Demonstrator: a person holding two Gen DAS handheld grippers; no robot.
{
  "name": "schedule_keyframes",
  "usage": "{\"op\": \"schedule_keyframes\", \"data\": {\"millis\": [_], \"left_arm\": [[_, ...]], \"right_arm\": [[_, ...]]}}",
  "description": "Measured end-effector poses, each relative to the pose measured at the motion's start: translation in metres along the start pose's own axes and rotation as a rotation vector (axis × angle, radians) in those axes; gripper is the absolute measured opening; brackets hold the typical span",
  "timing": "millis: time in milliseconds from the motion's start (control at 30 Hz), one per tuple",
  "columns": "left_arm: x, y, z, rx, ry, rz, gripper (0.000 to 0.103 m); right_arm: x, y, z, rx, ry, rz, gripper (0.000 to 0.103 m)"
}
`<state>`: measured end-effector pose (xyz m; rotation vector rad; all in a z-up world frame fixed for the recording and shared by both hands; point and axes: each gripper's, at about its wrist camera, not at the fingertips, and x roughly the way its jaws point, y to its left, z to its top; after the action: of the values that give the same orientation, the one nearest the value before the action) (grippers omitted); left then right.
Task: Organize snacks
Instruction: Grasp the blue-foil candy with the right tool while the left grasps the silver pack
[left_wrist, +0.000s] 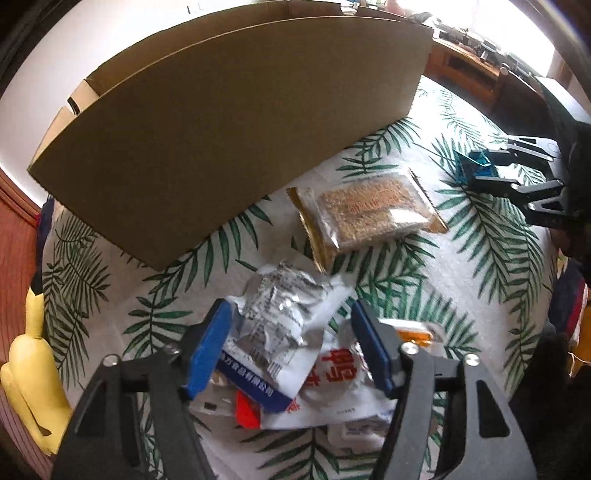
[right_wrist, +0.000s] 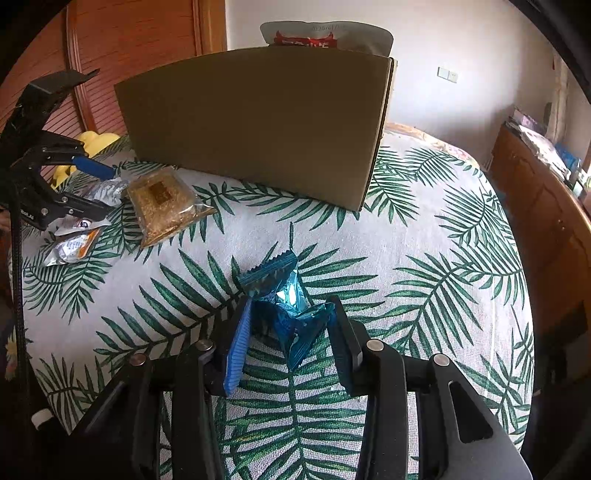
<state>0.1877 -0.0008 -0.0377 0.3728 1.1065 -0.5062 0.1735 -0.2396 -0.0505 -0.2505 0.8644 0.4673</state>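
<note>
cardboard box (right_wrist: 255, 125) walls off far side, open cloth (right_wrist: 424, 236) on its right, snack pile (left_wrist: 291, 347) crowds left

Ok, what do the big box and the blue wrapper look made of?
Box: plain brown cardboard, matte; a folded corner edge shows at its right end. Blue wrapper: looks like thin metallised plastic film, glossy, crinkled, with bright glints and a serrated seal edge.

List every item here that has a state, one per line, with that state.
Cardboard box: upright, open-topped, a red and white bag sticking out.
Blue packet: crumpled, pinched in the right gripper.
Silver packet: crinkled, on the pile, between the open jaws of the left gripper.
Clear cracker packet: sealed, lying flat.
</note>
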Motion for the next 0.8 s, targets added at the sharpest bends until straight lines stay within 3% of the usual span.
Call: {"op": "schedule_keyframes", "data": {"millis": [200,433,567,733,800], "left_arm": [[-0.01,-0.016,-0.005,0.02,0.018,-0.041,0.061],[-0.003,-0.009,0.013,-0.001,-0.02,0.074,0.071],[0.018,-0.012,0.018,0.004,0.045,0.06,0.073],[0.02,-0.013,0.021,-0.012,0.033,0.05,0.074],[0.02,-0.012,0.021,-0.019,0.025,0.036,0.07]], "right_arm": [[0.0,0.0,0.0,0.0,0.0,0.0,0.039],[0.0,0.0,0.0,0.0,0.0,0.0,0.039],[0.0,0.001,0.0,0.0,0.0,0.0,0.039],[0.0,0.001,0.0,0.001,0.0,0.001,0.039],[-0.001,0.001,0.0,0.001,0.0,0.001,0.039]]}}
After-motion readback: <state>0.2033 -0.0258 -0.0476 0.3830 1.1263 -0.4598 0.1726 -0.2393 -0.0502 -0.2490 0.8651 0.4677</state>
